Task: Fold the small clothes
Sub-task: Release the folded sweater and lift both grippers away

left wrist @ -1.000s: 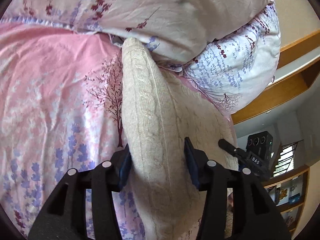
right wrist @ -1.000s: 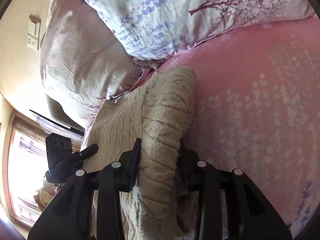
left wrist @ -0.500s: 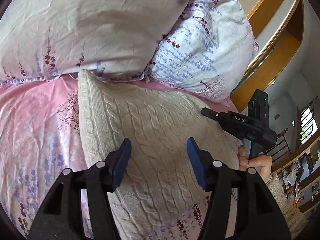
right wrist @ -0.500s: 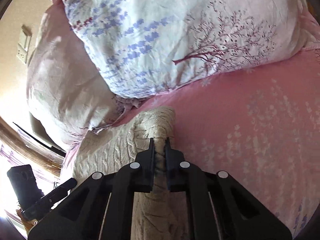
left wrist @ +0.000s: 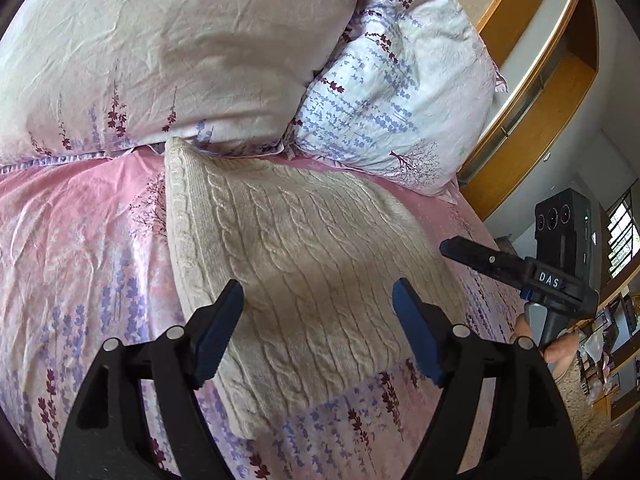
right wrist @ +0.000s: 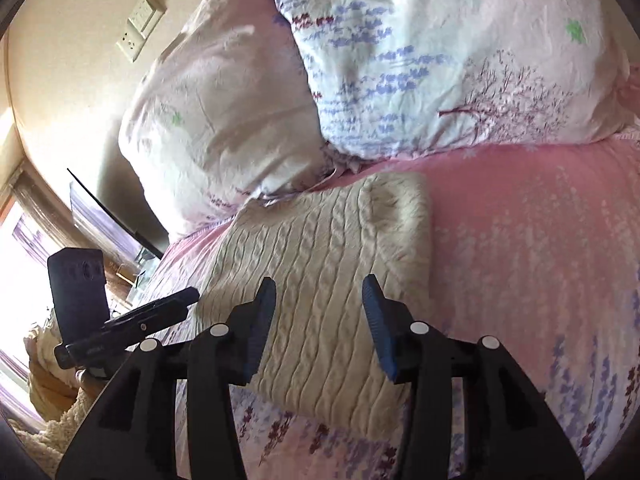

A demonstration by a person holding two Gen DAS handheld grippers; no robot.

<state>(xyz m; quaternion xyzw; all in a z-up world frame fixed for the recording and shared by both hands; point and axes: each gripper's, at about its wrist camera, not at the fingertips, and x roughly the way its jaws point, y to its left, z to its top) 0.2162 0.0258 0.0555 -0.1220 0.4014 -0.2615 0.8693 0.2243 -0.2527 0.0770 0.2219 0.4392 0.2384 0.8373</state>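
Note:
A cream cable-knit sweater (left wrist: pixel 292 248) lies folded flat on the pink floral bedsheet (left wrist: pixel 72 240), its far edge against the pillows. It also shows in the right wrist view (right wrist: pixel 320 264). My left gripper (left wrist: pixel 318 304) is open and empty, raised above the sweater's near left part. My right gripper (right wrist: pixel 319 300) is open and empty, above the sweater's near right part. The right gripper shows at the right of the left wrist view (left wrist: pixel 516 268), and the left gripper at the left of the right wrist view (right wrist: pixel 136 320).
Two floral pillows (left wrist: pixel 168 48) (left wrist: pixel 400 92) lie at the head of the bed behind the sweater. A wooden headboard shelf (left wrist: pixel 532 92) stands at the right. A wall socket (right wrist: pixel 140 24) is on the wall. A fluffy beige rug (right wrist: pixel 52 412) lies beside the bed.
Both grippers let go of the sweater, opened, and lifted back. The sweater went from held upright between the jaws to lying flat on the bed.

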